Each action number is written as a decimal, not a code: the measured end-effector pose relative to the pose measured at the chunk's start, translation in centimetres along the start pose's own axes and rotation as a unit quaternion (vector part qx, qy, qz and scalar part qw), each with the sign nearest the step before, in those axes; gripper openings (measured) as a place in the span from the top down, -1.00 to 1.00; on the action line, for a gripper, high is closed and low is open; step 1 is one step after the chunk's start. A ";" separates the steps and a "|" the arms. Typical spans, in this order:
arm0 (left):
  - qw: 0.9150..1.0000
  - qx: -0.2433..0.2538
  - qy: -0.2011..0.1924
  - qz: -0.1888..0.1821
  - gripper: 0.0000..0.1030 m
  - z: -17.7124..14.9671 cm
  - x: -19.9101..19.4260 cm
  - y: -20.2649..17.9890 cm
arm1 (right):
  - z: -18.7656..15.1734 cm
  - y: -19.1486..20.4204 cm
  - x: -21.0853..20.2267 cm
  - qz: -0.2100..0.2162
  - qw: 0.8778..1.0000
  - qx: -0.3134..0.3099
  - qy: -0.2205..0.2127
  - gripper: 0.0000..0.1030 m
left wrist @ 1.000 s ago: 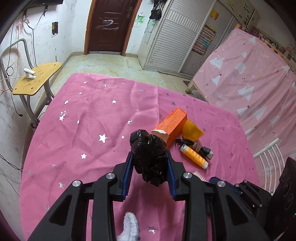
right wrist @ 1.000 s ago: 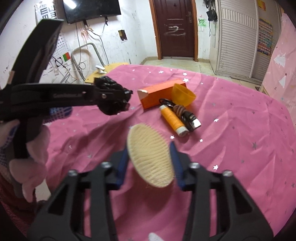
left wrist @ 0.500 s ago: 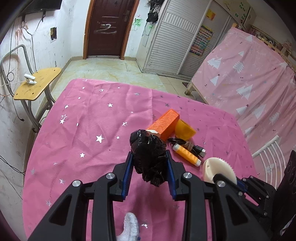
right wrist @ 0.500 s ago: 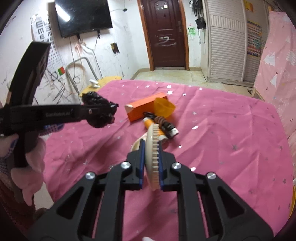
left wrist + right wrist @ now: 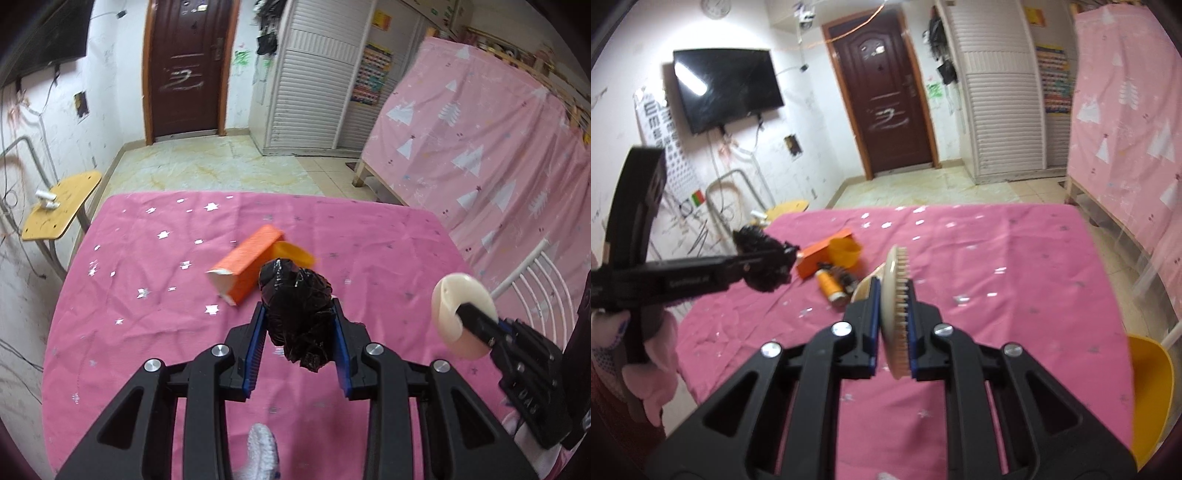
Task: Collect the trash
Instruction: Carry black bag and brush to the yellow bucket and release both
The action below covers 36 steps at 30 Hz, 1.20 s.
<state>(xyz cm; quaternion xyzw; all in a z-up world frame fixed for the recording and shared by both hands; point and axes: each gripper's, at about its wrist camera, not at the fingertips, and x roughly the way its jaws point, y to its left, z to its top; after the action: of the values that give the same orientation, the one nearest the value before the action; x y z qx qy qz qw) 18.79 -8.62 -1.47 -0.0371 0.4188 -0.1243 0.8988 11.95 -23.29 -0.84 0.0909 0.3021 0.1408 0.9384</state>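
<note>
Left wrist view: left claw point(image 5: 299, 328) clamped on a crumpled black bag point(image 5: 295, 302), right claw point(image 5: 894, 317) clamped on a brush point(image 5: 897, 314), both above the bench point(image 5: 147, 332). Carrying step; next, probably opening the bag, though motion blurs the frames.

The right gripper point(image 5: 893, 295) clamps a cream bristle brush point(image 5: 897, 306) on edge between its blue pads. Ahead and to its left, the left gripper point(image 5: 768, 260) grips a crumpled black bag point(image 5: 764, 254). Just beyond the brush lie an orange box point(image 5: 822, 254), a yellow cup point(image 5: 844, 253) and an orange spool point(image 5: 829, 284) on the pink cloth point(image 5: 1015, 277).
</note>
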 end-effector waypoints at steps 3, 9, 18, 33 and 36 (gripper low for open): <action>1.000 0.018 0.002 -0.002 0.51 0.0 0.1 -2.2 | 0.1 -2.4 -1.6 -0.010 1.000 0.019 -0.020 0.78; 0.999 0.052 0.006 -0.014 0.51 -0.3 0.6 -6.8 | -0.1 -7.1 -4.8 -0.040 0.996 0.052 -0.052 0.78; 0.993 0.112 0.014 -0.040 0.51 -0.9 1.8 -14.5 | -1.2 -13.7 -8.7 -0.096 0.987 0.098 -0.084 0.78; 0.978 0.195 0.013 -0.078 0.51 -1.2 2.5 -25.4 | -3.7 -22.3 -10.3 -0.176 0.966 0.168 -0.089 0.77; 0.973 0.212 0.016 -0.095 0.51 -1.4 3.1 -28.4 | -4.2 -23.4 -11.0 -0.177 0.962 0.187 -0.093 0.77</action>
<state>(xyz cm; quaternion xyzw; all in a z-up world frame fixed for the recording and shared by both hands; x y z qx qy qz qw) 14.14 -36.76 0.17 0.1167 0.3914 -0.2955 0.8636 5.82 -48.54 -4.30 0.2221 0.2453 -0.0959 0.9388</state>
